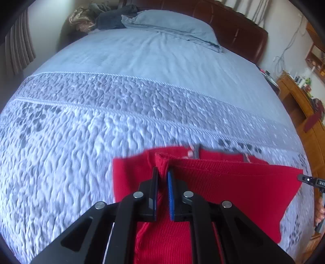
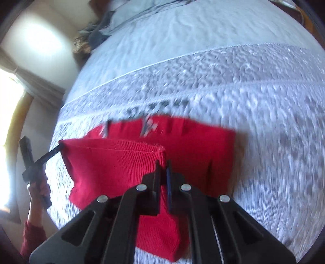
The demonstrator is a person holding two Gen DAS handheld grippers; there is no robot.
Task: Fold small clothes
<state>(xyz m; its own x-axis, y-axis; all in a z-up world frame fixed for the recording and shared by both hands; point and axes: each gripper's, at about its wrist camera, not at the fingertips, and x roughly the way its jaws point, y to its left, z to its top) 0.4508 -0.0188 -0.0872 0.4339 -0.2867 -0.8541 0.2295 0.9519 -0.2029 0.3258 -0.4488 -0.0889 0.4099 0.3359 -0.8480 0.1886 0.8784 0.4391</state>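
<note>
A red knit garment (image 1: pixel 233 186) lies partly on the pale blue bedspread (image 1: pixel 101 121), with its near edge lifted off the bed. My left gripper (image 1: pixel 162 172) is shut on one corner of that lifted edge. My right gripper (image 2: pixel 163 165) is shut on the other corner of the red garment (image 2: pixel 113 162). The edge hangs stretched between the two grippers above the rest of the cloth. The right gripper shows at the right edge of the left wrist view (image 1: pixel 304 178). The left gripper shows at the left of the right wrist view (image 2: pixel 59 147).
The bed has a blue pillow (image 1: pixel 172 26) and dark clothes (image 1: pixel 113 18) at its head, against a brown headboard (image 1: pixel 243 30). A wooden dresser (image 1: pixel 300 105) with small items stands at the bed's right side. A window with curtains (image 2: pixel 12 91) is beyond the bed's left side.
</note>
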